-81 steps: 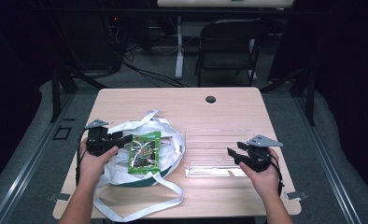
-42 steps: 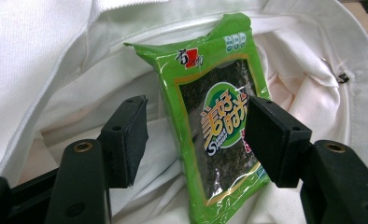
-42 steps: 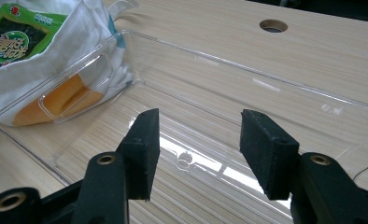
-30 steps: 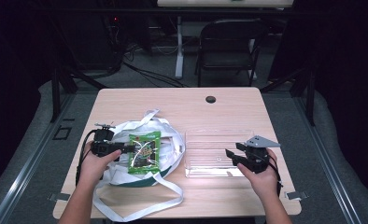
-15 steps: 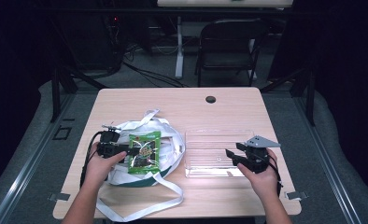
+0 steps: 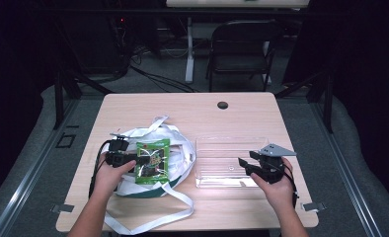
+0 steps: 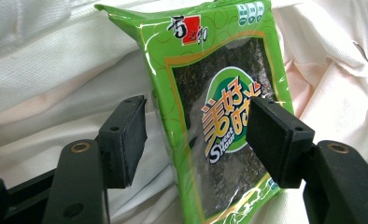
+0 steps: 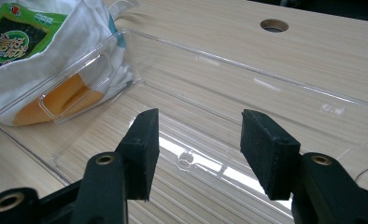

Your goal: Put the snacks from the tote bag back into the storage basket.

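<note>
A pale wooden table (image 6: 182, 111) carries the whole scene, a round dark hole (image 6: 222, 105) near its far edge and a folding chair (image 6: 242, 52) standing behind it. On the left half lies a crumpled white bag (image 6: 175, 153) with long straps trailing toward the near edge and a green band along its lower side; on the right half sits a clear tray (image 6: 217, 144), its near wall just in front of the right gripper. A green seaweed packet (image 6: 153, 161) rests on top of the bag, tilted, with its dark window and printed label facing up; in the left gripper view the packet (image 7: 219, 112) stands between the two black jaws, close to one pad, while a gap shows at the other. The left gripper (image 6: 142, 160), held level in the person's left hand (image 6: 114, 174), has its jaws spread; they have just been opening, the packet between them and not pinched. The right gripper (image 6: 244, 166), in the right hand (image 6: 277, 186), points at the tray with its jaws wide apart and nothing between them; its own view looks across the tray (image 8: 275, 88) toward the bag (image 8: 79, 51), where an orange patch (image 8: 63, 100) shows through the clear wall
</note>
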